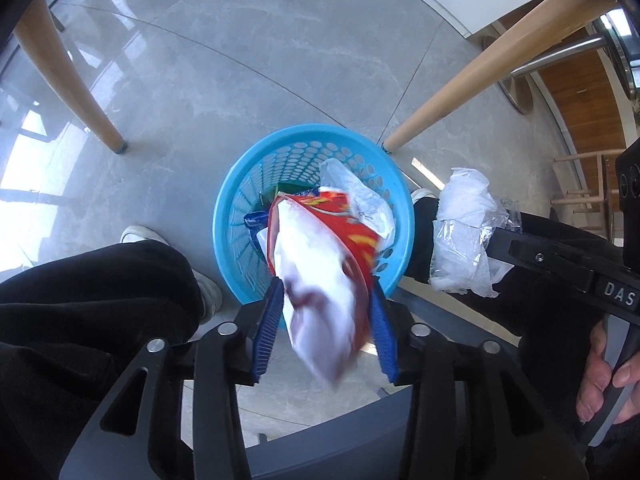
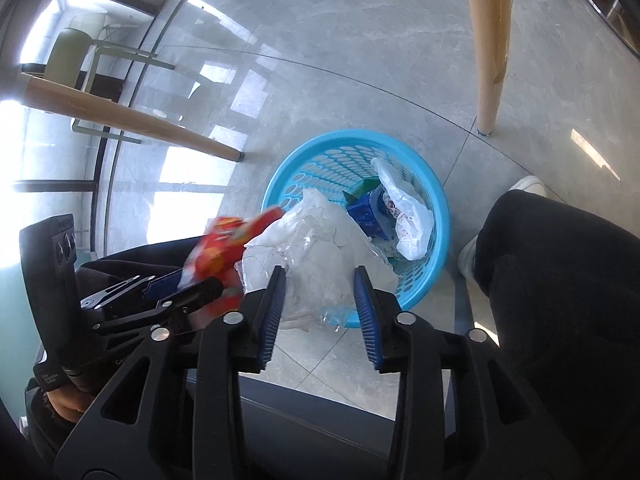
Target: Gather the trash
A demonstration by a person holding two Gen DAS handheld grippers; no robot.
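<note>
A blue plastic basket (image 1: 312,128) (image 2: 352,134) stands on the floor below both grippers and holds a white plastic bag (image 2: 408,208) and a blue packet (image 2: 364,214). A red and white snack bag (image 1: 312,264) (image 2: 216,252), blurred, hangs between the spread blue pads of my left gripper (image 1: 325,280) over the basket's near rim. My right gripper (image 2: 320,270) (image 1: 496,240) has its pads apart with a crumpled wad of clear plastic and white tissue (image 2: 320,236) (image 1: 464,232) sitting loosely at its tips, beside the basket's right rim in the left wrist view.
Light wooden table legs (image 1: 480,68) (image 1: 72,80) (image 2: 488,40) stand around the basket on the grey tiled floor. A person's black-trousered legs (image 1: 92,300) (image 2: 560,280) and white shoes (image 1: 140,234) (image 2: 528,186) flank it. A dark seat edge (image 1: 328,440) lies under the grippers.
</note>
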